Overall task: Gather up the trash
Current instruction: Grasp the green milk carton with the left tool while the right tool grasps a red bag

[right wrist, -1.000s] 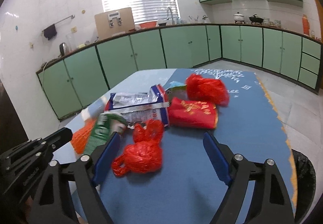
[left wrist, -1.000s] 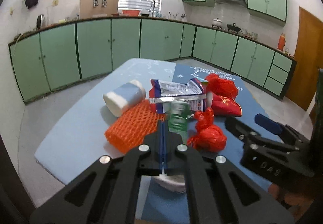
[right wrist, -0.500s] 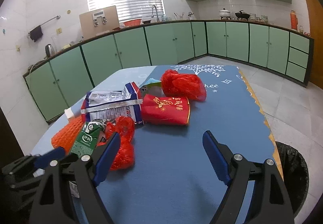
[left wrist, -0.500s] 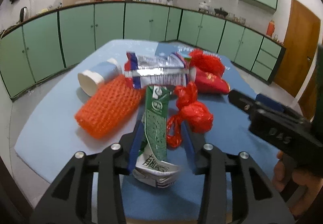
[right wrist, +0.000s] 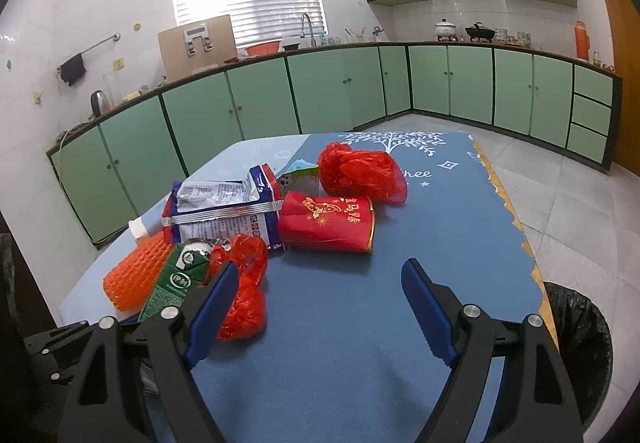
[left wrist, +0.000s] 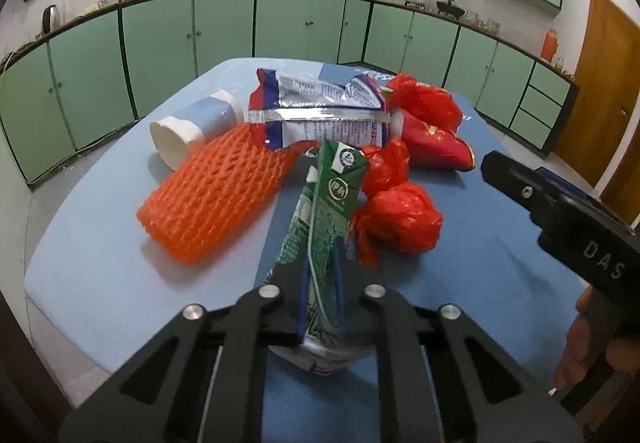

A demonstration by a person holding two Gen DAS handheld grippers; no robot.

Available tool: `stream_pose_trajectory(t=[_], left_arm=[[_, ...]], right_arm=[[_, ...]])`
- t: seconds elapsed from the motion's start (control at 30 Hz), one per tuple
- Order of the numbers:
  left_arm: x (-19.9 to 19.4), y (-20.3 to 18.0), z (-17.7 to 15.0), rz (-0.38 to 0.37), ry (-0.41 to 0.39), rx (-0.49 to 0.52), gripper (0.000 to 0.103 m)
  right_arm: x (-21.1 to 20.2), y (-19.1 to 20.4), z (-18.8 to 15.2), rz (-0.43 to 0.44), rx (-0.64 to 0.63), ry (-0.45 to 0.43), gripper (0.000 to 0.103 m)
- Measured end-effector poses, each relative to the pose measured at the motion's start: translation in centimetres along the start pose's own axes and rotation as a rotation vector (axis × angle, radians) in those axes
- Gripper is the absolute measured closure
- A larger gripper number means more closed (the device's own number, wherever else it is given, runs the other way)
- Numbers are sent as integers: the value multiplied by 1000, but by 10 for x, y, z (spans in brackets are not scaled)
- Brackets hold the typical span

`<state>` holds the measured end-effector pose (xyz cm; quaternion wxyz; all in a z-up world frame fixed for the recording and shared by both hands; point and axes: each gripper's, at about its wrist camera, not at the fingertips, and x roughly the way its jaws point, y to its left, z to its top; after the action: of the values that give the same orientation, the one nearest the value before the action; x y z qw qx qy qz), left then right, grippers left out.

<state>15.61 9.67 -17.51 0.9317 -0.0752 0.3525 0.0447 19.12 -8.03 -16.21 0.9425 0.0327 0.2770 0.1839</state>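
The left gripper (left wrist: 320,283) has its two blue-padded fingers (left wrist: 303,295) pinched close together on a flattened green and white milk carton (left wrist: 332,211), gripping its lower half near the front edge of the blue-covered table (left wrist: 100,263). The crushed carton is thin and floppy, so I judge it could slide out of the narrow pinch when lifted, or its tip could drag the knotted red plastic bag (left wrist: 400,219) touching its right side. An orange foam mesh sleeve (left wrist: 216,199) lies just to its left. The right gripper (right wrist: 320,307) hovers with fingers spread wide, holding nothing, above bare cloth. A black-lined round bin (right wrist: 580,339) stands on the floor just past the table's right edge.
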Motion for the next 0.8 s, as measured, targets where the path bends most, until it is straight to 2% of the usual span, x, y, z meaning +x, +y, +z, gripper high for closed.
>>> stream_pose_trajectory(t=[0.27,0.43,0.6,0.8], left_arm=[[-25,10,11,-8,-83,-59,98],[-37,9,17,27,-142,-29,98],[-34,20,20,56,-151,-44,98],[-33,40,22,102,-164,-58,98]], right_arm=[[1,9,-3,32,-18,12,22],[5,25,-6,73,-41,27,22],[14,42,-7,94,-50,28,24],[28,58,-12,89,-67,48,32]])
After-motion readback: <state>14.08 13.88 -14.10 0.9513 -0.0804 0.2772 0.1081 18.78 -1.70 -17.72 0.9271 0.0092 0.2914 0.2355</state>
